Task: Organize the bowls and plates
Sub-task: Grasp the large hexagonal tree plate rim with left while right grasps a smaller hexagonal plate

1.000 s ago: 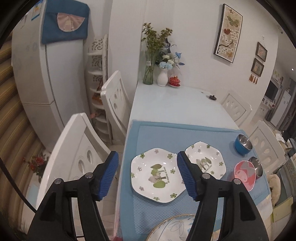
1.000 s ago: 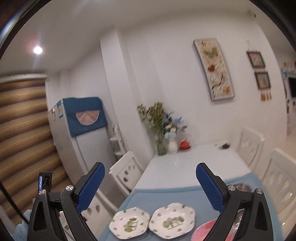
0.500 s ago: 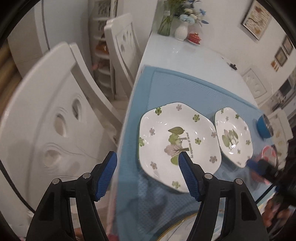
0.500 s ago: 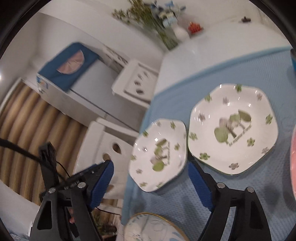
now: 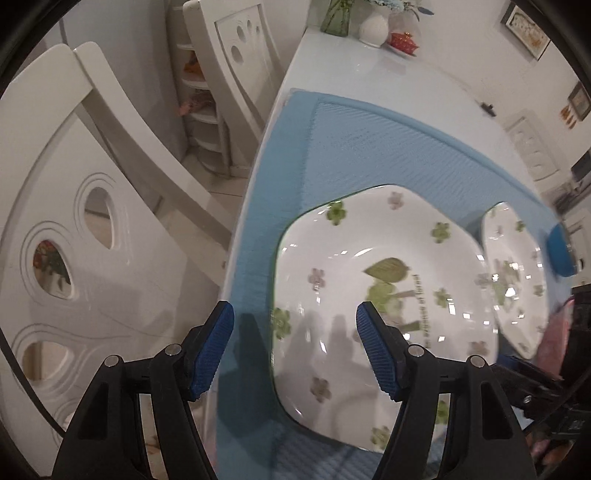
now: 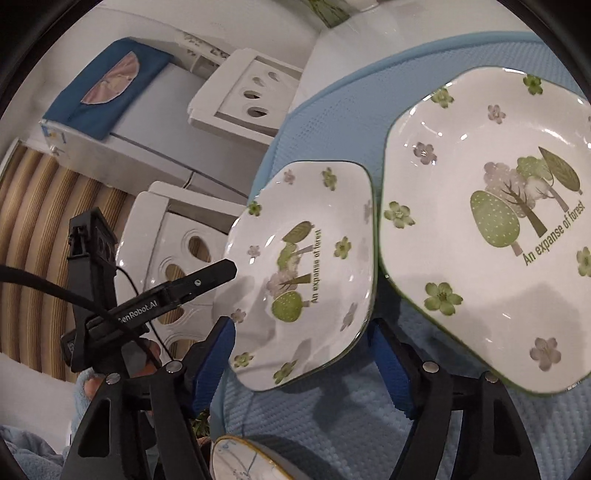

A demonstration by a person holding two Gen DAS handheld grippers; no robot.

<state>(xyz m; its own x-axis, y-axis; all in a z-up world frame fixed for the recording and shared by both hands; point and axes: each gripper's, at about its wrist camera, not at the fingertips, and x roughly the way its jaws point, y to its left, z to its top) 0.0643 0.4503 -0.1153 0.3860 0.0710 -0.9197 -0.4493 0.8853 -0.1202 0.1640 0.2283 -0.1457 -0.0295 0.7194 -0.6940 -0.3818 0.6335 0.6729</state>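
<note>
I see two glossy hexagonal plates [image 6: 299,273] [image 6: 491,229] on a waffle-weave blue mat [image 5: 369,147]. My right claw [image 6: 301,354], jaws just closing, straddles the left plate's edge; contact unclear. Left claw [image 5: 295,350] gapes, empty; only its view shows a blue bowl [image 5: 559,254].

Worktop [image 5: 388,92]: white, glossy.
Mat [image 5: 369,147]: blue, textured, lying on the worktop's near end.
Far end: vases [image 5: 373,22], red dish [image 5: 404,38].

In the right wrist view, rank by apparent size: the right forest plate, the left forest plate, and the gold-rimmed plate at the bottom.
1. Right forest plate, though it is nearer the camera.
2. Left forest plate.
3. Gold-rimmed plate, mostly cut off, so its true size is unsure.
</note>
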